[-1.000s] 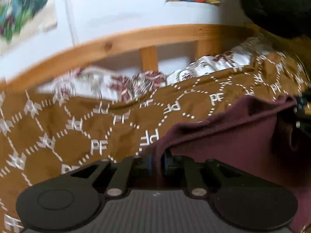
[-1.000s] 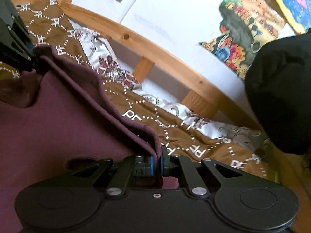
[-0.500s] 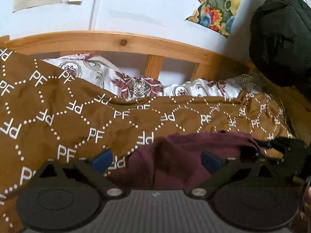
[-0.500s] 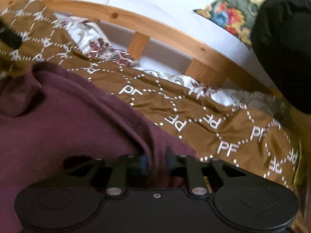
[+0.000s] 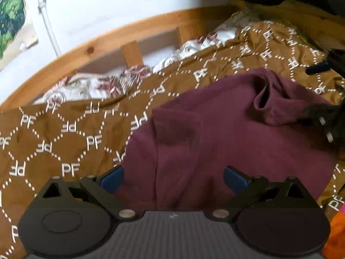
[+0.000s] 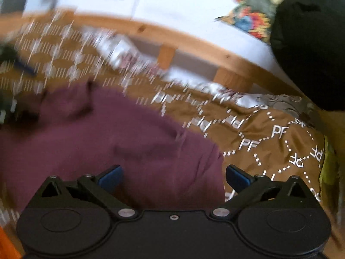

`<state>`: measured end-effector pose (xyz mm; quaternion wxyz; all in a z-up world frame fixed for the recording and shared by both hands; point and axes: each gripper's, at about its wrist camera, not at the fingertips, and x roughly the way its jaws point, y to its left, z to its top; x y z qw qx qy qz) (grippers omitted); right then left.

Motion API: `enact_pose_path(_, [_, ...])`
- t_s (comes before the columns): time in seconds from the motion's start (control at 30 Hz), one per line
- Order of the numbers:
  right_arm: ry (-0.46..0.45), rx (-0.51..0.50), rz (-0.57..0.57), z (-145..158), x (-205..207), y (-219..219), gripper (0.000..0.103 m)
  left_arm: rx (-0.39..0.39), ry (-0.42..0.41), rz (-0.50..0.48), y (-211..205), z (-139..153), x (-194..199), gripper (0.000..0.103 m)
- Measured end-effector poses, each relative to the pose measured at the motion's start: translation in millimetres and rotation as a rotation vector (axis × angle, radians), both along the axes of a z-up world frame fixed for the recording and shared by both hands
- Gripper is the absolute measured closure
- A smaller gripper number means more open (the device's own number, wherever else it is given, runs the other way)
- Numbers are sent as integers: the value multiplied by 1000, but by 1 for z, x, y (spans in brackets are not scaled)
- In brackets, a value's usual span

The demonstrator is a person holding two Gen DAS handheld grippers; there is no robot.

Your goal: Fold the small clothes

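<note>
A maroon garment (image 5: 226, 133) lies folded on the brown "PF" patterned bedspread (image 5: 64, 133). My left gripper (image 5: 173, 178) is open and empty, its blue-tipped jaws wide apart just over the garment's near edge. In the right wrist view the same garment (image 6: 112, 133) fills the lower left. My right gripper (image 6: 174, 178) is open and empty over the garment's near right corner. The right gripper shows as a dark blur at the right edge of the left wrist view (image 5: 327, 120).
A wooden bed rail (image 5: 103, 43) runs behind the bedspread, with a floral pillow (image 5: 90, 86) below it. A black garment (image 6: 312, 43) hangs at the right. The white wall (image 5: 97, 6) carries colourful pictures. Something orange (image 5: 336, 237) is at the lower right.
Both grippers held the maroon garment's edge a second ago. The left let go first, then the right. Both now stand open and drawn back, and the garment lies flat.
</note>
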<state>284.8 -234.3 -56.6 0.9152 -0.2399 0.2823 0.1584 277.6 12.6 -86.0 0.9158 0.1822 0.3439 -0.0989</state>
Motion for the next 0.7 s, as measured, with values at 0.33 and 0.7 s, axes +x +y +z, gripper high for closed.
enact_pose_path(0.33, [24, -139, 95, -32, 0, 23, 34, -5, 118, 149, 21, -17, 25, 84])
enact_pose_path(0.7, [66, 293, -220, 1, 27, -39, 92, -303, 152, 340, 72, 2, 32, 96])
